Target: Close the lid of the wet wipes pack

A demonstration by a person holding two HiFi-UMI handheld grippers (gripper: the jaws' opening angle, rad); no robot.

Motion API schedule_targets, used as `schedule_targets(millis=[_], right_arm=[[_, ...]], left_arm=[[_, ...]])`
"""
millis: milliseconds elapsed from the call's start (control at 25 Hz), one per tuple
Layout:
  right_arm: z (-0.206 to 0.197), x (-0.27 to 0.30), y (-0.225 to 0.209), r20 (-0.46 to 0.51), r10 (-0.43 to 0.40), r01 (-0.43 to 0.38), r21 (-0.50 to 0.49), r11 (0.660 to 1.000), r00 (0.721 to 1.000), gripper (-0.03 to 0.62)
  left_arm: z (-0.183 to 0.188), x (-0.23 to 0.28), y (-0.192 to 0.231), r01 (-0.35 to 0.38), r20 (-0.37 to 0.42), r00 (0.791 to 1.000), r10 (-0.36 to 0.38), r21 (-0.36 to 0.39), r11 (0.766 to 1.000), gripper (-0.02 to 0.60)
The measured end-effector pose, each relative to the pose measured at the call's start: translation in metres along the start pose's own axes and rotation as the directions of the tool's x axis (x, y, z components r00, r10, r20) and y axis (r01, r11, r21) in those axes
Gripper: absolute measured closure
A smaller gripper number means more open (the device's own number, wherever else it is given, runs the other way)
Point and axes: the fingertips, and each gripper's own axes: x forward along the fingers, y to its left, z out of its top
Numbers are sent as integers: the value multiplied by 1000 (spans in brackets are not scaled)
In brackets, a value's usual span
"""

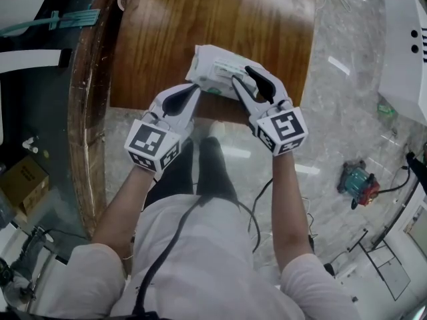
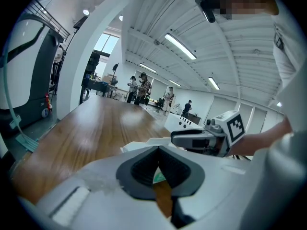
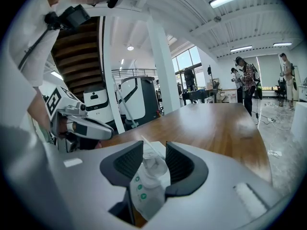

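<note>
Film, white and crinkled with green printing: that's the wet wipes pack (image 1: 217, 69), soft and pillow-shaped, lying at the near edge of the wooden table (image 1: 200, 19). My right gripper (image 1: 241, 74) has its dark ribbed pads (image 3: 127, 164) set fairly wide, pinching the pack's bunched end between them. A thin white edge sticks up past the jaws; lid or not, I can't tell. My left gripper (image 1: 193, 91) is pressed together, tip right at the pack's left edge. The tabletop is glossy brown grain with a rounded rim. Down on the pale stone floor (image 1: 347, 112) sit a red-and-teal tool (image 1: 359, 184) and a cardboard box (image 1: 21, 182), well apart.
</note>
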Motion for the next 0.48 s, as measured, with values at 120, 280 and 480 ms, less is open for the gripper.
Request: schedule_targets(millis=[120, 280, 480], right_arm=[[-2, -1, 2, -5, 0, 0, -2, 1000, 1000, 441], [-3, -1, 4, -10, 0, 0, -4, 1000, 1000, 441], [-5, 1, 7, -12, -3, 3, 2, 1000, 1000, 441]], left_arm=[[0, -2, 0, -1, 3, 1000, 1, -1, 1000, 577], [0, -4, 0, -1, 4, 1000, 1, 2, 1000, 577], [1, -10, 4, -5, 5, 1000, 5, 4, 1000, 577]])
